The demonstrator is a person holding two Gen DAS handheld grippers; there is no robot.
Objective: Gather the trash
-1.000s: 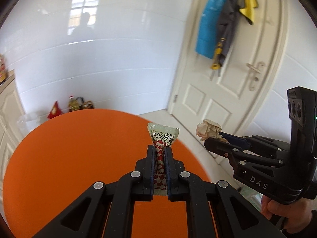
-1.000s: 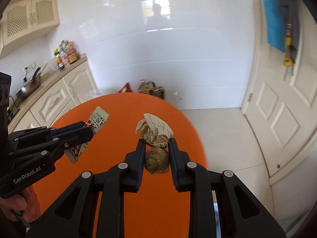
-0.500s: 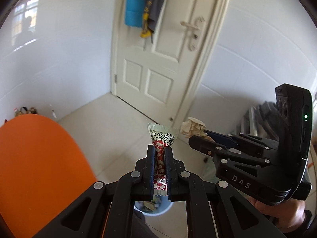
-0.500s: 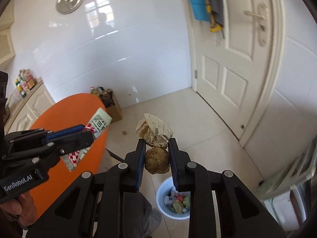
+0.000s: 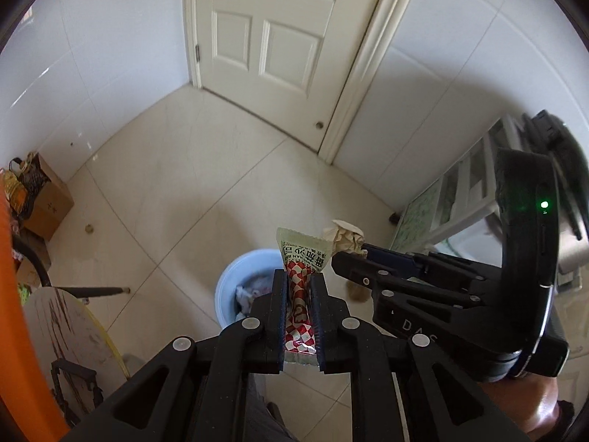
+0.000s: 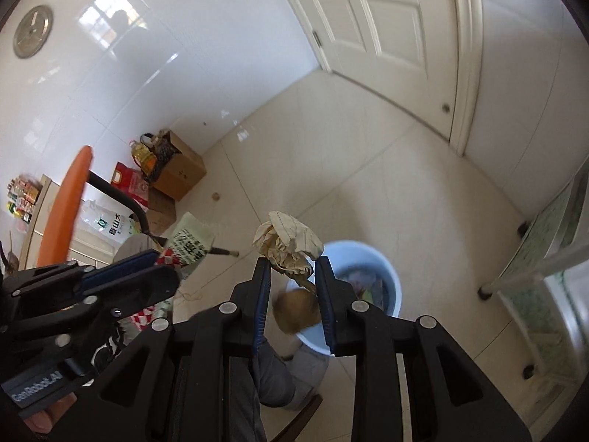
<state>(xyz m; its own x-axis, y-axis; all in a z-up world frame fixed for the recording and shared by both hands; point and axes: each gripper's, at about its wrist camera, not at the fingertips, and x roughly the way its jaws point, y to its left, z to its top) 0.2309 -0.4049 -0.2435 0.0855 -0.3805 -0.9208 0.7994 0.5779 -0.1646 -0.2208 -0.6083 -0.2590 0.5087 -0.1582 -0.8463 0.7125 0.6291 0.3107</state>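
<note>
My left gripper (image 5: 299, 280) is shut on a red-checked snack wrapper (image 5: 301, 265) with a green-white top, held above a pale blue trash bin (image 5: 228, 287) on the floor. The wrapper also shows in the right wrist view (image 6: 191, 245). My right gripper (image 6: 292, 269) has opened; a crumpled beige paper (image 6: 285, 243) still sits at its fingertips and a blurred brown lump (image 6: 296, 311) hangs between and below the fingers, over the bin (image 6: 390, 276). In the left wrist view the right gripper (image 5: 349, 258) is just right of mine, with the paper (image 5: 344, 235) at its tip.
The orange table edge (image 6: 66, 213) is at the left. A cardboard box (image 6: 180, 173) and bags stand by the tiled wall. A white door (image 5: 272, 37) is ahead. A white rack (image 6: 545, 258) stands to the right. A wooden stool (image 5: 66, 335) is at lower left.
Both grippers swung further from the table and tilted down over the bin. The right jaws have spread, and the brown lump has slipped lower and is blurred.
</note>
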